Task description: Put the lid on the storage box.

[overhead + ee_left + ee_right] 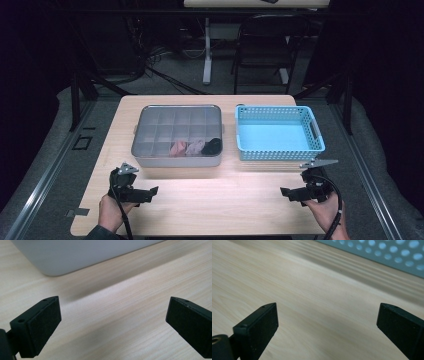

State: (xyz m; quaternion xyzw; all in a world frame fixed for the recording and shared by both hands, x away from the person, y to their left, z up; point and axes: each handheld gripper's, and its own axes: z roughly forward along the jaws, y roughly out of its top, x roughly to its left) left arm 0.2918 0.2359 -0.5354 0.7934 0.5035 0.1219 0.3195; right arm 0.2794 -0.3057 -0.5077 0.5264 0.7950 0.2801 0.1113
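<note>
A pale wood-grain worktop [200, 200] stands on a grey floor in a dark room; a black folding chair [262, 45] and the white leg of another table [207, 50] stand beyond its far edge.

On the far left half sits a grey rectangular metal box with a grid of compartments [177, 135], its long axis running left to right. In its near row lie a pink cloth bundle [178, 147], a pale one [196, 147] and a black one [212, 145], side by side. Just to the right of the box, apart from it, sits a light blue perforated plastic basket [278, 132], also lying with its long side left to right.

The left claw [150, 194] is near the worktop's near left edge, in front of the box, and gapes wide over bare wood. The right claw [286, 193] is at the near right, in front of the basket, equally wide, nothing between its pads. The two point inward, towards each other.
</note>
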